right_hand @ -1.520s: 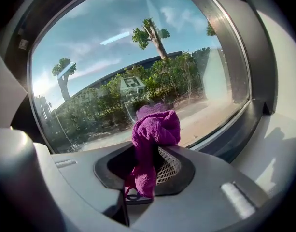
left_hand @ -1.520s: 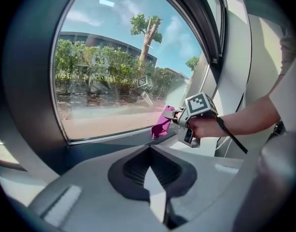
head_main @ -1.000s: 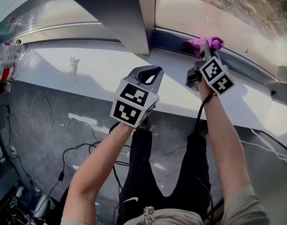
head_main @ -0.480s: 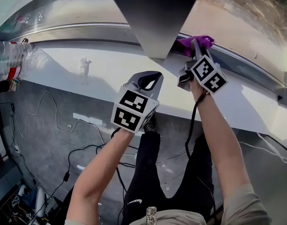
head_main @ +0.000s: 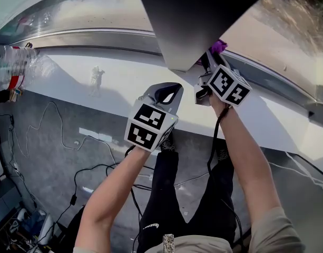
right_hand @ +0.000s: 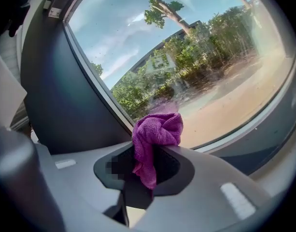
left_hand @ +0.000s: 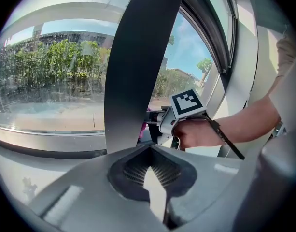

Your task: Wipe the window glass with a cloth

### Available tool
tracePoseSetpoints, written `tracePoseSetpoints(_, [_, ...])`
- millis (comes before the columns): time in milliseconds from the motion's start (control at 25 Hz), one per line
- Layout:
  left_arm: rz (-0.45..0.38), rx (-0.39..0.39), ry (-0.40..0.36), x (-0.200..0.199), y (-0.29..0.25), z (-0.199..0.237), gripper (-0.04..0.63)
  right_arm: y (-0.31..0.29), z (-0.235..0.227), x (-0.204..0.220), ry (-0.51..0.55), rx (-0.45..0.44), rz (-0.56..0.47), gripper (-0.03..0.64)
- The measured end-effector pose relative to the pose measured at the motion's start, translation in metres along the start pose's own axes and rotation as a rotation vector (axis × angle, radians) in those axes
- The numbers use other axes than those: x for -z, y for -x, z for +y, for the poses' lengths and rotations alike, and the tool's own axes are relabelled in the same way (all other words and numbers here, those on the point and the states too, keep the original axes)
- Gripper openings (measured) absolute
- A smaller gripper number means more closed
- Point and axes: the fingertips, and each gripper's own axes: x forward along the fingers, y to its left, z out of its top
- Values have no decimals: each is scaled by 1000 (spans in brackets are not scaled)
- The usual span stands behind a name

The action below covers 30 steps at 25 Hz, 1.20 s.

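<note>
While our left gripper (head_main: 169,90) hangs closed and empty above the sill (head_main: 71,78), our right gripper (head_main: 208,62), beside the dark post (head_main: 198,20), is clamped on the cloth (right_hand: 156,132) at the bottom corner of the glass (right_hand: 210,57); specks show there, so we judge most wiping left.

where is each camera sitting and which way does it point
Head view: on the person's head, looking steeply down at the sill and floor; shows both forearms, legs, left tool, right tool.
Left gripper view: on the left tool, looking along its shut jaws at the pillar and glass; shows the right hand.
Right gripper view: on the right tool, facing the glass; shows only its jaws shut on the cloth.
Shared: head and left gripper views both show the right tool by the pillar.
</note>
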Motion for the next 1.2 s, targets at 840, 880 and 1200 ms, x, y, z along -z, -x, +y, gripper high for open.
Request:
tracePoseSetpoints(840, [-158, 166, -16, -100, 70, -98, 0, 151, 104, -85, 312, -207, -12, 112])
tracePoseSetpoints(880, [-172, 178, -23, -109, 75, -105, 0, 164, 106, -95, 327, -192, -27, 112])
tracePoseSetpoints(1200, [-191, 385, -92, -157, 126, -196, 0, 299, 134, -157, 279, -48, -173, 112])
